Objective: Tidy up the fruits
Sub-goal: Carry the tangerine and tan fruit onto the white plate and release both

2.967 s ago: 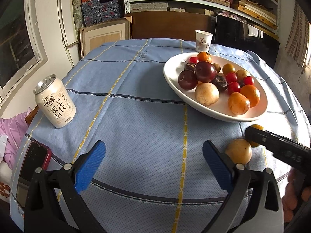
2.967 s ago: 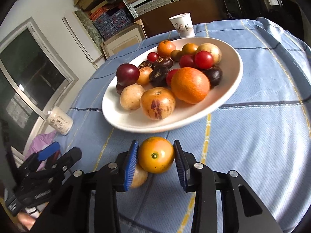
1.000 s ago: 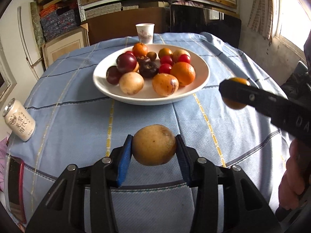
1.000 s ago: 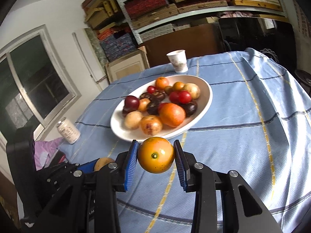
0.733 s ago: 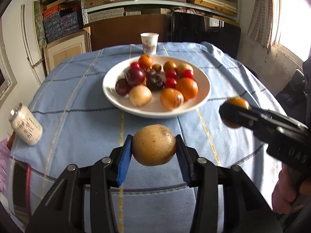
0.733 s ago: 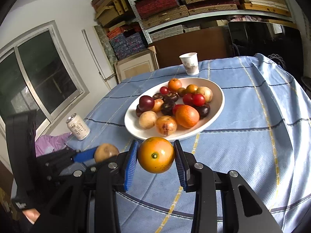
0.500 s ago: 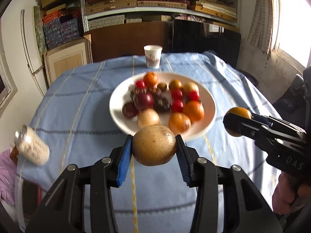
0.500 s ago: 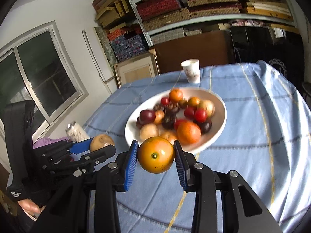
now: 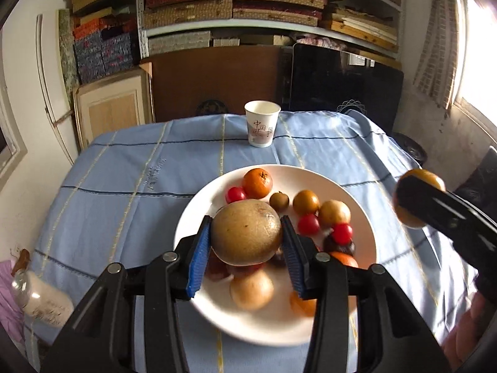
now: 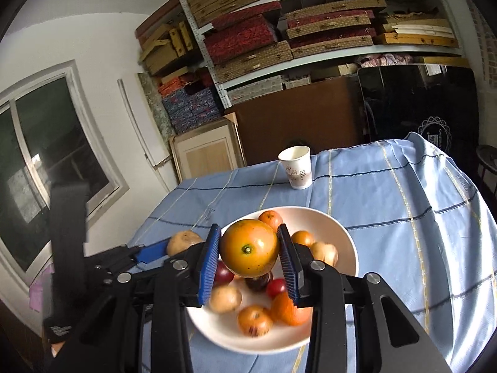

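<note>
Both grippers hang above the plate [image 9: 198, 214], each clamped on fruit: left gripper [image 9: 245, 259] holds a brown pear [image 9: 247, 233], right gripper [image 10: 250, 262] an orange [image 10: 250, 248]. The plate lies straight below; left looks nearer.

Each fisheye looks forward along its own jaws and down, from close above the bench. Both views share the white plate [image 9: 198, 214] [image 10: 348, 242], the paper cup [image 9: 260, 124] [image 10: 296, 168] and the back shelves; the plate's near side looks blurred.
</note>
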A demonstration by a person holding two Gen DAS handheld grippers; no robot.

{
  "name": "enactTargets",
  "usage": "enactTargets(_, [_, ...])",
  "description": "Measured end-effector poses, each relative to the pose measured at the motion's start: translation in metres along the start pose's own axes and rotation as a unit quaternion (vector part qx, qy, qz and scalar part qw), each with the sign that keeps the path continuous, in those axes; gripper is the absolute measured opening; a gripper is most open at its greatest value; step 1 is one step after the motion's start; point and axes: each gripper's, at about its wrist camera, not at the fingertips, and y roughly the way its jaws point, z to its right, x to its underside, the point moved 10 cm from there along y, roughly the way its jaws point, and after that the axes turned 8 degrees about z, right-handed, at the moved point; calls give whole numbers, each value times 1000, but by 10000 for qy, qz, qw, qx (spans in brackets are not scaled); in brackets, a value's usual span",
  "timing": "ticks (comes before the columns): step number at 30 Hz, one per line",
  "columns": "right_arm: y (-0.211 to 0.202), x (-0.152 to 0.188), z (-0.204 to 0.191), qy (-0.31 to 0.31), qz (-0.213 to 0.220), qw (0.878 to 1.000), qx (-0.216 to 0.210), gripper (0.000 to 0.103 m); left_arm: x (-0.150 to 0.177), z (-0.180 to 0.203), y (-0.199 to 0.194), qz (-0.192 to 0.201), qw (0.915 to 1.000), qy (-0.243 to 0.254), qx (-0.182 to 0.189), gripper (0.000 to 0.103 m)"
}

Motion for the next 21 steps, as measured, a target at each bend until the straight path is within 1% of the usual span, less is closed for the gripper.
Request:
enactTargets(6, [29, -4, 15, 169, -98, 9998, 103, 37, -3, -13, 40, -195, 9995, -242, -70, 43])
enactTargets(8, [36, -3, 22, 225, -101, 9996, 112, 37, 0, -14, 49, -276, 9993, -220, -74, 43])
enactTargets(10, [43, 1, 29, 252, -191, 9994, 158, 37, 1, -16, 55, -306, 9993, -216, -87, 44])
enactTargets(13, [47, 6, 37, 405, -268, 9986, 230, 37, 1, -22, 56, -266, 9991, -260, -177, 63])
enactTargets(15, [47, 7, 39, 454, -284, 9983, 230, 37, -2, -25, 50, -172, 9992, -319, -172, 65])
enactTargets(17, [47, 7, 40, 430, -286, 9984, 219, 37, -5, -29, 43, -95, 9991, -388, -146, 73])
enactTargets(18, [48, 8, 38, 403, -295, 9985, 208, 37, -8, -32, 39, -30, 9988, -451, -178, 74])
enactTargets(21, [51, 13, 32, 265, -373, 9988, 160, 37, -12, -38, 33, -2, 9984, -522, -196, 74])
